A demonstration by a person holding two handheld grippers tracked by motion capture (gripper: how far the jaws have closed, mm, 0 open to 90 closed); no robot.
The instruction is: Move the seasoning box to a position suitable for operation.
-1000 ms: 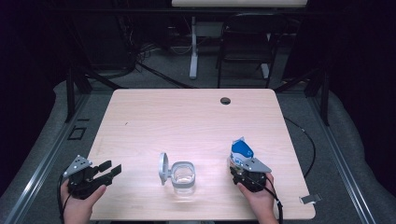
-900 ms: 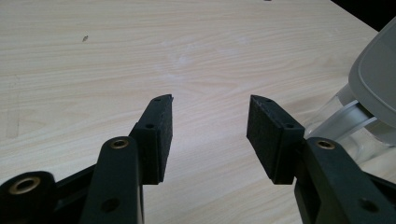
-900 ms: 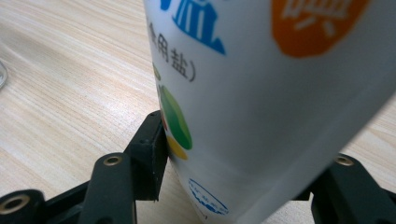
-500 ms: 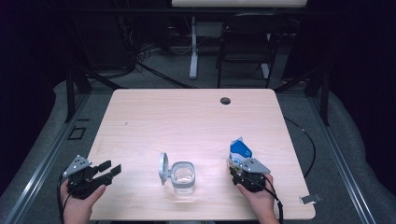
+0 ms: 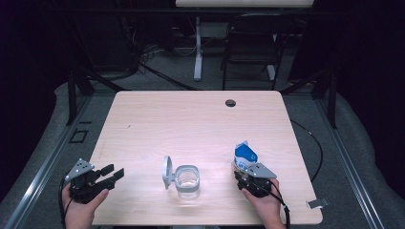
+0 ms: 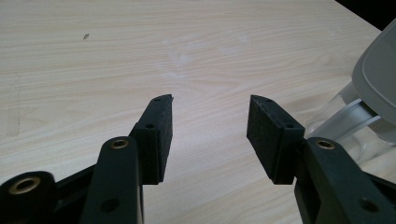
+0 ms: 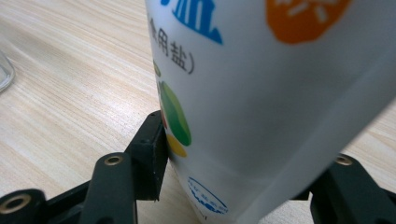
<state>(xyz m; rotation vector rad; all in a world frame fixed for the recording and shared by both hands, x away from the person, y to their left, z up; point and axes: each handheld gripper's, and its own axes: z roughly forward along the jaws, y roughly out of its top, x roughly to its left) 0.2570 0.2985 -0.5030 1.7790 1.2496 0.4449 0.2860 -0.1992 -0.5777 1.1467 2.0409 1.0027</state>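
A white and blue salt bag (image 5: 244, 155) stands upright near the table's front right. My right gripper (image 5: 245, 168) is shut on its lower part, and in the right gripper view the jaws press both sides of the salt bag (image 7: 261, 93). A clear container (image 5: 187, 177) sits at the front middle with its grey lid (image 5: 166, 171) swung open to the left. My left gripper (image 5: 116, 171) rests at the table's front left corner, open with nothing between its jaws. Beyond its open jaws in the left gripper view (image 6: 210, 109), the container (image 6: 348, 121) and lid (image 6: 378, 70) are at the right.
The wooden table (image 5: 191, 119) has a dark round hole (image 5: 230, 102) near its far edge. A small metal piece (image 5: 317, 202) lies off the front right corner. A chair (image 5: 253, 43) and a white stand (image 5: 197, 47) are on the floor behind the table.
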